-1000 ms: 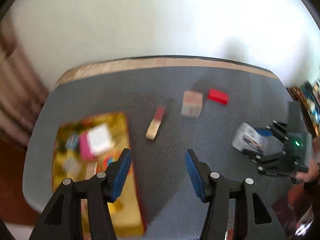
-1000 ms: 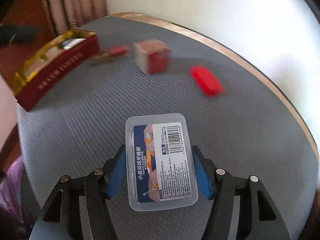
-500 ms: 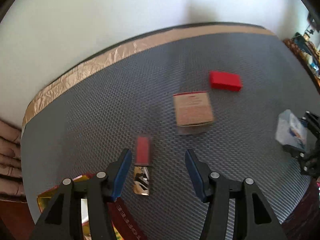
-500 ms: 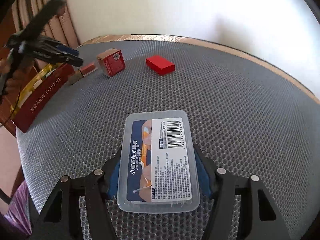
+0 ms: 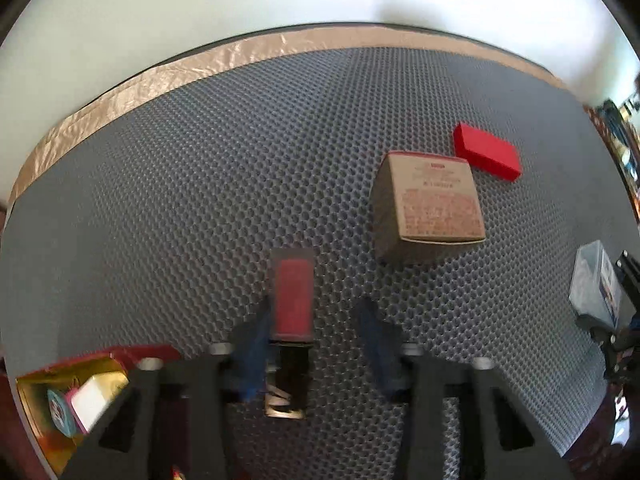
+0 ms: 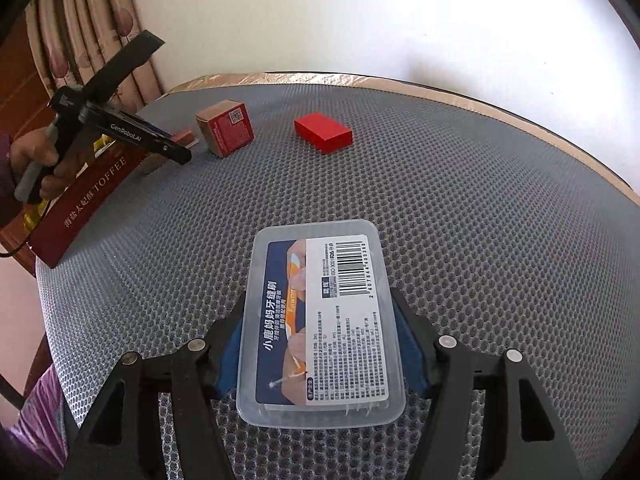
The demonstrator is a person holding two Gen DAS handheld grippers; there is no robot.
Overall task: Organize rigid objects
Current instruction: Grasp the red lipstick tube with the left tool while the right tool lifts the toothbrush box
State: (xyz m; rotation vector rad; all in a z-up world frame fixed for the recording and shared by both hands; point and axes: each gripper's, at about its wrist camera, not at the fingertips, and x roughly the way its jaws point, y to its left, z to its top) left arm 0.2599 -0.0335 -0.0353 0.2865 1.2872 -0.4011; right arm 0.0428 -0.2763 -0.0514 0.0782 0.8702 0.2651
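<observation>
A red lipstick [image 5: 291,300] with a dark and gold base lies on the grey mesh mat [image 5: 200,200]. My left gripper [image 5: 316,336] points down over it with the tube between its blurred blue pads. The jaws are closing; the left pad is at the tube and the right pad stands apart from it. The right wrist view shows that gripper [image 6: 176,152] held by a hand beside the lipstick [image 6: 186,138]. My right gripper [image 6: 320,360] straddles a clear plastic box [image 6: 320,320] with a blue label that rests on the mat. Its jaws are opening, pads close along the box's long sides.
A brown cardboard box [image 5: 436,200] and a flat red block [image 5: 486,152] lie beyond the lipstick. A red and gold toffee box [image 6: 92,192] holding several small items sits at the mat's left edge. A gold-taped rim [image 5: 160,80], a white wall and a curtain [image 6: 80,40] border the table.
My left gripper has swung from over the toffee box and come down around the lipstick, its fingers now blurred. The right gripper has levelled the clear box, and its pads have eased outward.
</observation>
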